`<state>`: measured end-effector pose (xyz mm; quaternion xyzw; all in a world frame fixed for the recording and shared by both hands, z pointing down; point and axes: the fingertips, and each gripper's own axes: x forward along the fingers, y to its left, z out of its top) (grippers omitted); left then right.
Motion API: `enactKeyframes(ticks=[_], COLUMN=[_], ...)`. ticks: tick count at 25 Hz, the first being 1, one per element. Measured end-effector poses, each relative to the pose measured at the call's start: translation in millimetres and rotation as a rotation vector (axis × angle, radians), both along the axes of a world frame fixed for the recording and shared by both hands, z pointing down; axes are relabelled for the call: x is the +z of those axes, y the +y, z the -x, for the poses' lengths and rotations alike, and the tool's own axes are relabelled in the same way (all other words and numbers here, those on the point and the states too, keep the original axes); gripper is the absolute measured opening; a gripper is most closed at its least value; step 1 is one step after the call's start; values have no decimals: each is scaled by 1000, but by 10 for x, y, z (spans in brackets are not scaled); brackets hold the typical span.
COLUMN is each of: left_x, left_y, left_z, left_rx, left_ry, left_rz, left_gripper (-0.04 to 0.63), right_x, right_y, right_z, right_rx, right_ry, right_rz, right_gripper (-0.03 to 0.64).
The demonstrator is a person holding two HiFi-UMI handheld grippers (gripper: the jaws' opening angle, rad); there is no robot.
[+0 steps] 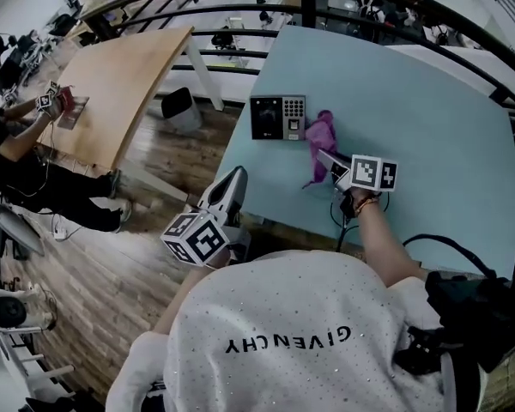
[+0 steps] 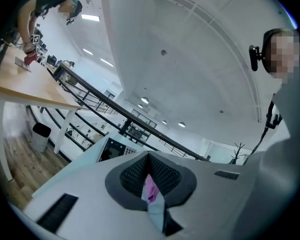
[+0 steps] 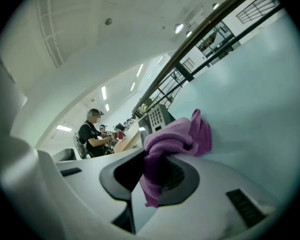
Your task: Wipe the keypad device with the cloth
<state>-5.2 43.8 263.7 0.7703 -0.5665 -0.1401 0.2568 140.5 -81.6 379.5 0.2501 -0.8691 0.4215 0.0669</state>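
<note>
The right claw (image 1: 324, 156) pinches the soft, floppy purple cloth (image 1: 321, 136) by a bunched fold, seemingly a sound hold, just beside the keypad device (image 1: 277, 117) on the pale worktop (image 1: 412, 118), while the left claw (image 1: 233, 181) hangs closed and empty.

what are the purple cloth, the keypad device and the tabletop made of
Cloth: soft fabric, probably microfibre; it folds and bunches, with a matte nap.
Keypad device: seemingly hard plastic, with a dark glossy screen panel and a grey matte key panel.
Tabletop: smooth pale blue surface, likely laminate or paint; the material underneath can't be told.
</note>
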Motion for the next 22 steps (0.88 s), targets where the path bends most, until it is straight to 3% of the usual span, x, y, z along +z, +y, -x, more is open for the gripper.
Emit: enactKeyframes(ticks=[4, 7, 9, 12, 14, 16, 22], left_x=[-276, -537, -677, -815, -817, -782, -754], left_y=[-20, -9, -30, -87, -43, 40, 291], left_z=[-210, -249, -260, -336, -381, -409, -371], left_rx=[71, 99, 114, 180, 240, 298, 387], left_ry=[-6, -5, 6, 24, 52, 89, 118], left_rz=[-26, -83, -123, -176, -182, -175, -128], left_gripper=[0, 0, 0, 0, 0, 0, 0], right_x=[-705, -1184, -1534, -1965, -2062, -2065, -2009], right_y=[186, 323, 412, 585, 731, 839, 1225], right_z=[-193, -342, -425, -536, -594, -631, -679], right_rx=[-5, 8, 24, 67, 123, 182, 271], right_ry=[-136, -152, -116, 16, 113, 181, 293], right_rz=[-121, -263, -428, -696, -792, -817, -765], right_gripper=[64, 66, 65, 64, 64, 64, 64])
